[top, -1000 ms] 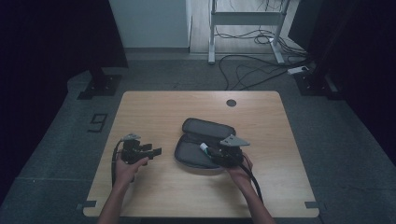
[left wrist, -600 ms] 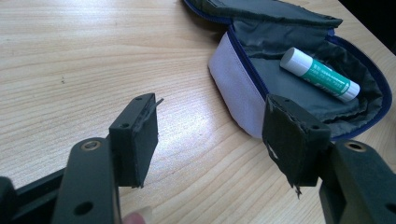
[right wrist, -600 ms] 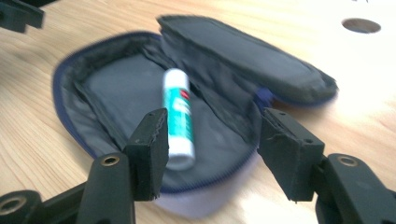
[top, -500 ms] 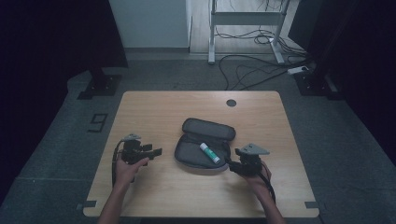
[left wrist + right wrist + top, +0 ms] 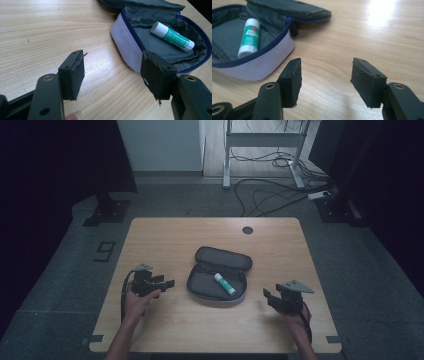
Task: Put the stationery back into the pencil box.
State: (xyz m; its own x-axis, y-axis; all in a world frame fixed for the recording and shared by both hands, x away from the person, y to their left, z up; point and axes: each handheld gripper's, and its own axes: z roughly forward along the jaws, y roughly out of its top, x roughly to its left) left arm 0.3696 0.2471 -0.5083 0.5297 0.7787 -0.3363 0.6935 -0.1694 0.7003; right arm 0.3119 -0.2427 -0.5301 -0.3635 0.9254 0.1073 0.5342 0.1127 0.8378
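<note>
Two grippers, both jaws spread, nothing between them. Your left gripper (image 5: pixel 167 283) sits left of centre frame, your right gripper (image 5: pixel 268 296) lower right, near the pale wooden table's (image 5: pixel 165 232) front edge. Open grey zip pouch (image 5: pixel 212 287) lies centre between them, green-and-white glue stick (image 5: pixel 224 283) inside. Bare wood around each gripper, upper tabletop free.

A lab or studio: behind the wooden bench (image 5: pixel 165 235), loose cables (image 5: pixel 270 202) cross grey carpet beneath a metal frame (image 5: pixel 260 140), dark curtains flanking.
</note>
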